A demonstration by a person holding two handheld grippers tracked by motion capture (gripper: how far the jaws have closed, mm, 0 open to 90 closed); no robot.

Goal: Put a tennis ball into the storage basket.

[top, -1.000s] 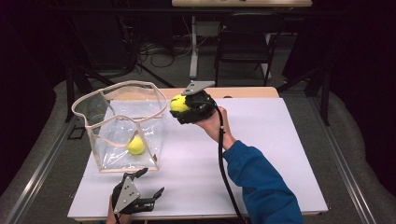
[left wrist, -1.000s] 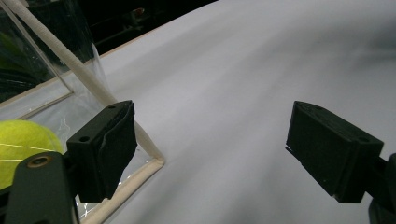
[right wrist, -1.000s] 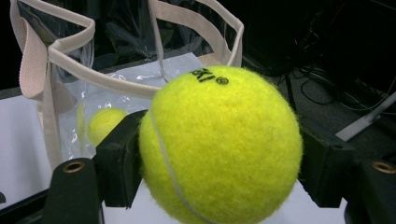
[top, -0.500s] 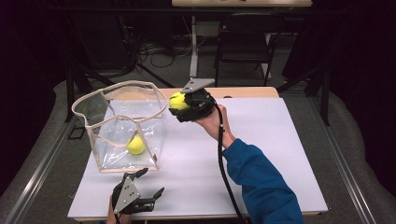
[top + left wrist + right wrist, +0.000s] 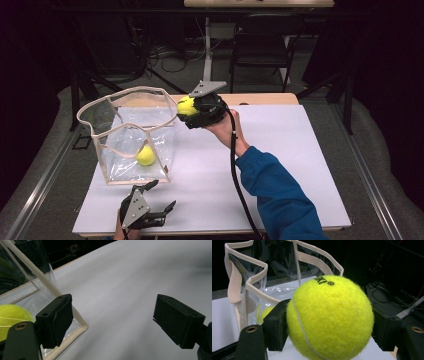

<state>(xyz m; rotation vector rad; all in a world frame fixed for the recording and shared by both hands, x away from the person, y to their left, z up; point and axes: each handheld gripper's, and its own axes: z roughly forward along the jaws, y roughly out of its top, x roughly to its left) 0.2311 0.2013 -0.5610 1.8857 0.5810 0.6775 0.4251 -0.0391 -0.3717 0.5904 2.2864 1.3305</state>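
Two tennis balls are showing: my right gripper (image 5: 192,111) is clenching one tennis ball (image 5: 329,317) between its jaws at the centre of the high view, just beside the rim of the clear bag (image 5: 125,125), where the second ball (image 5: 145,155) is lying. My left gripper (image 5: 150,207) is resting released at the lower left.

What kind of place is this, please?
Probably a lab or studio set up for recording: a white-topped table in a dark room, loose cables on the floor behind it, a folding chair, and a second table farther back.
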